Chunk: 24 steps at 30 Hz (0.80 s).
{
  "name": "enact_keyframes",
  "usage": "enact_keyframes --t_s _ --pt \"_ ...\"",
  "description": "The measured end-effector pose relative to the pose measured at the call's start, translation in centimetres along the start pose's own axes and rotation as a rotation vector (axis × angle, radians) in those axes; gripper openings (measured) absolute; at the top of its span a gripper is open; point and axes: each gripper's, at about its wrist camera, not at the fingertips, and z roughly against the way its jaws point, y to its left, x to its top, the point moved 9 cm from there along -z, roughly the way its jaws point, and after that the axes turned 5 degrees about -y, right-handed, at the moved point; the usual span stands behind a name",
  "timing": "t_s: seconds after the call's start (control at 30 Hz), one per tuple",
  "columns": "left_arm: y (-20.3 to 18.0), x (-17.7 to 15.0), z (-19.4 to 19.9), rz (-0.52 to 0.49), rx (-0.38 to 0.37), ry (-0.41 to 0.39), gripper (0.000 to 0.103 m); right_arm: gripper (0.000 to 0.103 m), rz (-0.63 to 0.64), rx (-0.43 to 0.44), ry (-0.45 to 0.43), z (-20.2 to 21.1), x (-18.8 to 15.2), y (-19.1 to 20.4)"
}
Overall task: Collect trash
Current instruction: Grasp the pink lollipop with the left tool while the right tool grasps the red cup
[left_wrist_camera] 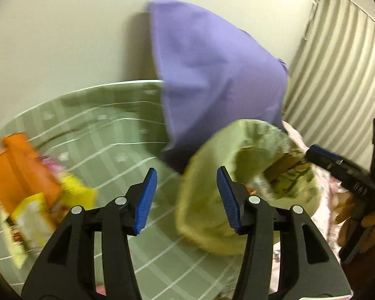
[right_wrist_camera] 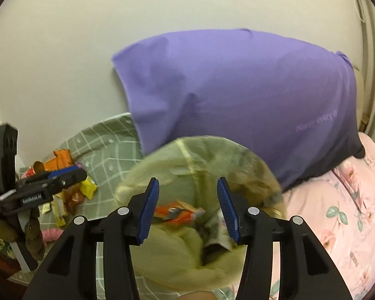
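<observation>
A translucent yellow-green plastic trash bag (right_wrist_camera: 187,225) sits open on the green checked bedsheet (left_wrist_camera: 107,135), just in front of a purple fabric pillow (right_wrist_camera: 237,95) that leans against the pale wall (right_wrist_camera: 112,25). The right gripper (right_wrist_camera: 188,208) hovers over the bag's mouth, its blue-padded jaws standing wide apart with nothing pinched between them; inside the bag, beyond the gap, lie an orange-and-red snack wrapper (right_wrist_camera: 177,213) and some paper scraps (motion blur smears the details). The left gripper (left_wrist_camera: 187,201) hangs above the sheet at the bag's left edge, its jaws likewise apart and empty. A loose pile of orange and yellow snack wrappers (left_wrist_camera: 32,192) rests on the sheet well to the left of the bag. A pink floral quilt (right_wrist_camera: 337,212) lies to the bag's right.
</observation>
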Motion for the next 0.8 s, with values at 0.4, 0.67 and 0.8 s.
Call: enact_keyframes --t_s 0.4,0.67,0.8 --pt "20.5 -4.9 9.8 0.204 0.405 -0.073 0.049 0.046 0.096 0.214 0.035 -4.3 -1.2 13.5" --pt "32.1 -10.0 17.7 0.443 0.627 -0.134 0.049 0.046 0.2 0.293 0.087 -6.3 -2.9 20.9" --pt "32.2 -11.4 19.7 0.452 0.65 -0.139 0.049 0.046 0.286 0.345 0.09 -7.8 -2.9 26.9"
